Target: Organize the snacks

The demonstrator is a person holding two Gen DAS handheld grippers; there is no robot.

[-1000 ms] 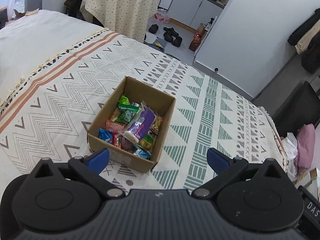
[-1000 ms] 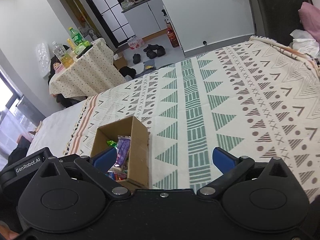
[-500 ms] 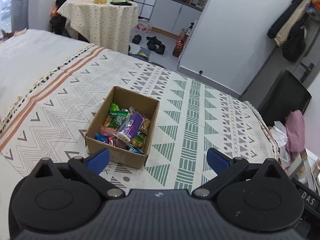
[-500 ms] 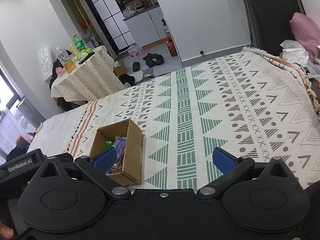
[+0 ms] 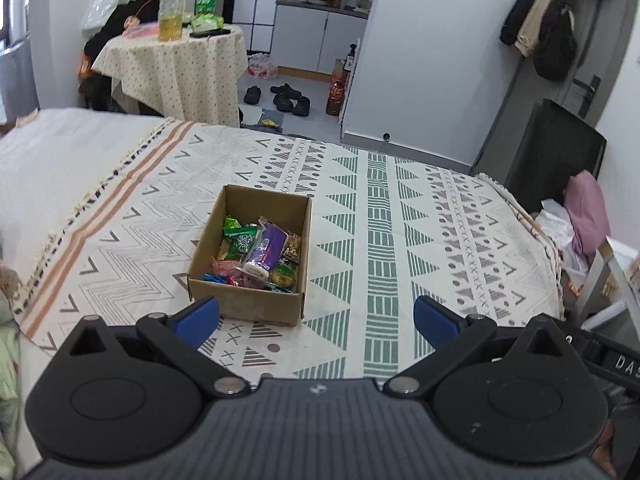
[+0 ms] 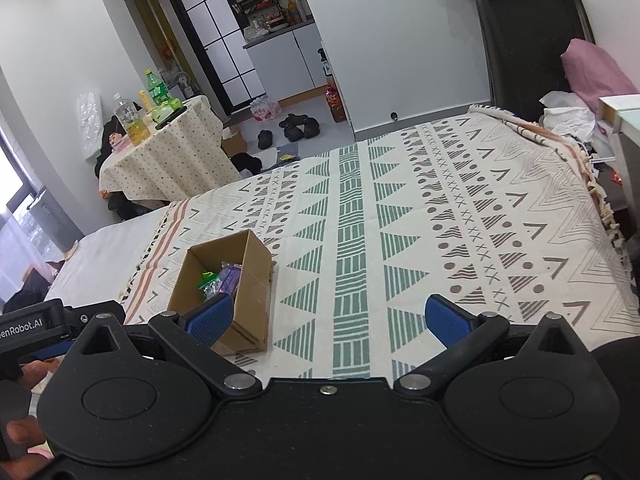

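Cardboard box (image 5: 244, 304) of wrapped snacks (image 5: 256, 252) on patterned bedspread (image 5: 380, 216); labels illegible, near-corner contents hidden in right view; left gripper (image 5: 316, 320) and right gripper (image 6: 328, 316) both spread wide, empty, above the bed's near edge; cloth-covered table (image 5: 180, 68) with bottles beyond.

I'm in a small home: a bed (image 5: 400, 216) with patterned blanket, kitchen cabinets (image 5: 316, 40), shoes (image 5: 286, 98) on the floor, coats (image 5: 540, 28) hanging.
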